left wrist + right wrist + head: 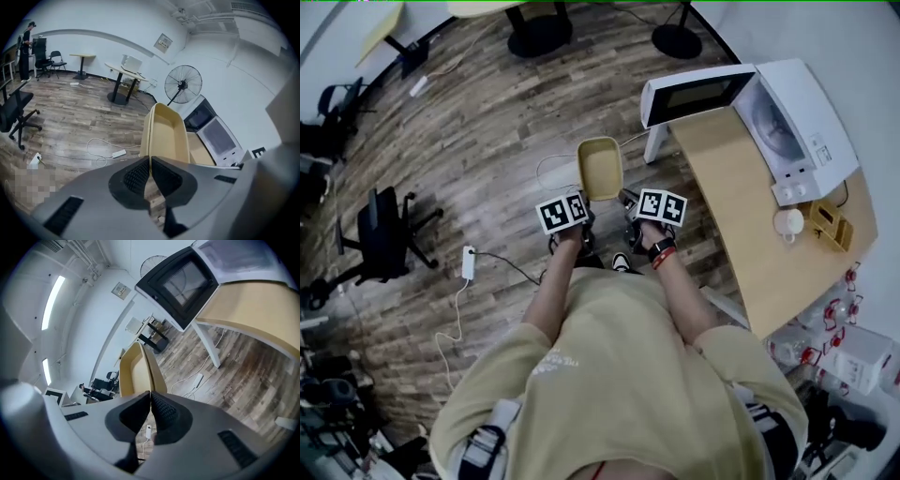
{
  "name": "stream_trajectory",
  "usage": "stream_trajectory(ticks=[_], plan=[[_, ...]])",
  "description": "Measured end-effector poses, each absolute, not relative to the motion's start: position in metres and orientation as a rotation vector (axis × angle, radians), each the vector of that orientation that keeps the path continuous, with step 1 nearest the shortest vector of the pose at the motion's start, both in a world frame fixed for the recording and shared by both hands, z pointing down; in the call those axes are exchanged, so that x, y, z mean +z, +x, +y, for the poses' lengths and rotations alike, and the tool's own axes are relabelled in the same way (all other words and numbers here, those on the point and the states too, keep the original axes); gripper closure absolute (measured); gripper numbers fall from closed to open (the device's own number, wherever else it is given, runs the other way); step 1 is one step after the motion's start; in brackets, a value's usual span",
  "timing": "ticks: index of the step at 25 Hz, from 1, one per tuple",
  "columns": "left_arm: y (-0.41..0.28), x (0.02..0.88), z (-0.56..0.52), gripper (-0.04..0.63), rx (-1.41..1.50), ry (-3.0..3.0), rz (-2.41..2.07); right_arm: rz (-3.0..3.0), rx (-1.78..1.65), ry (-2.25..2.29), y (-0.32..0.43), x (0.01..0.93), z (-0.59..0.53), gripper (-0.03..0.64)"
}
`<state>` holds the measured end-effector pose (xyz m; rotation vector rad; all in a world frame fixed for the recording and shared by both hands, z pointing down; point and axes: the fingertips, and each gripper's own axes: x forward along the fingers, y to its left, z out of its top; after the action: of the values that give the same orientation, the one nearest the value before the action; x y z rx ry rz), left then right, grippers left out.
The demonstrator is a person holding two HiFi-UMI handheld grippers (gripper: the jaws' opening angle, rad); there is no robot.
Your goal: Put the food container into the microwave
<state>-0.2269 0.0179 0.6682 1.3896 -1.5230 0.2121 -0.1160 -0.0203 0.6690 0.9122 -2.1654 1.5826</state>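
Ribbed black pads [138, 176] of the left gripper [150, 161] and the right gripper [150, 397] each pinch a thin side rim of the food container [601, 169], a shallow beige rounded tray held between them. Beyond the right gripper, a boxy white microwave [787, 117] sits on a smooth tan table [741, 216] with its door open.

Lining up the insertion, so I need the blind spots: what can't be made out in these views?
1. The microwave cavity: can't tell whether it is empty. It is small and oblique in the head view and cut by the top edge in the right gripper view.
2. The food container, near end: in the head view, covered by the left gripper and right gripper.
3. The control panel print: too small in the head view.
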Motion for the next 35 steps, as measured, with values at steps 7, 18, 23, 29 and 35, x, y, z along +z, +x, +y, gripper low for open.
stream_trajectory(ticks=[7,18,23,29,35], plan=[[-0.174,0.678,-0.036,0.561,0.372,1.566,-1.311,-2.053,1.676,1.230,-0.058,0.679,-0.049,0.588],[-0.116,0.683,-0.098,0.561,0.589,1.794,-0.958,-1.877,1.746,1.758,-0.006,0.673,-0.060,0.586],[-0.083,0.674,-0.102,0.561,0.682,1.938,-0.787,-1.778,1.773,2.022,0.018,0.667,-0.043,0.586],[-0.055,0.671,-0.080,0.561,0.732,2.034,-0.608,-1.650,1.775,2.280,0.033,0.662,-0.001,0.584],[-0.046,0.683,-0.063,0.561,0.779,2.036,-0.540,-1.561,1.823,2.351,0.036,0.673,0.022,0.584]])
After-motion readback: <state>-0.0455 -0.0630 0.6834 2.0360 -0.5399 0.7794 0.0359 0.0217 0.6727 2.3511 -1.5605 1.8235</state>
